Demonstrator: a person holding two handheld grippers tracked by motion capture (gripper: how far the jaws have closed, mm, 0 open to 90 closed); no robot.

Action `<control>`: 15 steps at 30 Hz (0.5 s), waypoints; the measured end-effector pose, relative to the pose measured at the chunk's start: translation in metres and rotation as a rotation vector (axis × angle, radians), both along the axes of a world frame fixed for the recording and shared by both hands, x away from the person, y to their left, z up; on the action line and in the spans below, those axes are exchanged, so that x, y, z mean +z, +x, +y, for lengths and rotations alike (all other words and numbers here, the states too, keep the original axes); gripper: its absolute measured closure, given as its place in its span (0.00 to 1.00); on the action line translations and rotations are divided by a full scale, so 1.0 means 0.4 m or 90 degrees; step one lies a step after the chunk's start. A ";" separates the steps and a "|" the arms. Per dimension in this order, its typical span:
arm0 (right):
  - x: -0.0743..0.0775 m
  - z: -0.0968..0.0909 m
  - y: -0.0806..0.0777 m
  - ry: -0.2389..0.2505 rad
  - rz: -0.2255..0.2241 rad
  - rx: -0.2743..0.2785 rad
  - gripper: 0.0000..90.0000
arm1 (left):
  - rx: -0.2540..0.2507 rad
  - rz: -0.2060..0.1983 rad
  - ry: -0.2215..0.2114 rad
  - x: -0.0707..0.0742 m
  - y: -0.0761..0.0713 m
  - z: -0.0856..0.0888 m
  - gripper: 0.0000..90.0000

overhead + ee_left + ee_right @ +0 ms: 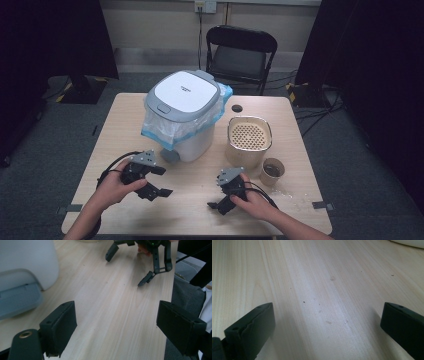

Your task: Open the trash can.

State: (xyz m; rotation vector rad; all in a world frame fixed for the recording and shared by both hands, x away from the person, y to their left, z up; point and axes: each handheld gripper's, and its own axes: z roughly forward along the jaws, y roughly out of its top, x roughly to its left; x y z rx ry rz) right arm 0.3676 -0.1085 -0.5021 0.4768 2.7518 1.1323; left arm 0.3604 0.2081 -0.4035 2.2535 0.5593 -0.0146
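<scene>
A white pedal bin (pixel 185 112) with a shut lid and a pale blue bag liner stands at the middle of the wooden table (pixel 125 115). To its right are a beige tub with a perforated strainer insert (pixel 249 137) and a small paper cup (pixel 273 170). My left gripper (pixel 162 181) hovers in front of the bin, jaws wide apart and nothing between them. The left gripper view has its jaws (pixel 116 315) over bare wood, the bin's pedal (pixel 17 300) at left and the right gripper (pixel 128 266) farther off. My right gripper (pixel 216 192) rests near the front edge, open over bare wood (pixel 328 312).
A black folding chair (pixel 241 50) stands behind the table. A small dark round thing (pixel 237 108) lies on the table behind the tub. Crumbs or stains speckle the wood near the cup. Dark curtains hang at both sides.
</scene>
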 end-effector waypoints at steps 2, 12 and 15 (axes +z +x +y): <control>0.000 0.000 0.000 0.000 0.000 0.000 0.00 | 0.006 -0.003 0.009 0.020 0.006 0.003 0.18; 0.000 0.000 0.000 0.000 0.000 -0.001 0.00 | 0.025 -0.015 0.018 0.077 0.022 0.009 0.18; 0.000 0.000 0.001 0.001 -0.003 0.000 0.00 | 0.023 -0.018 0.019 0.092 0.025 0.011 0.18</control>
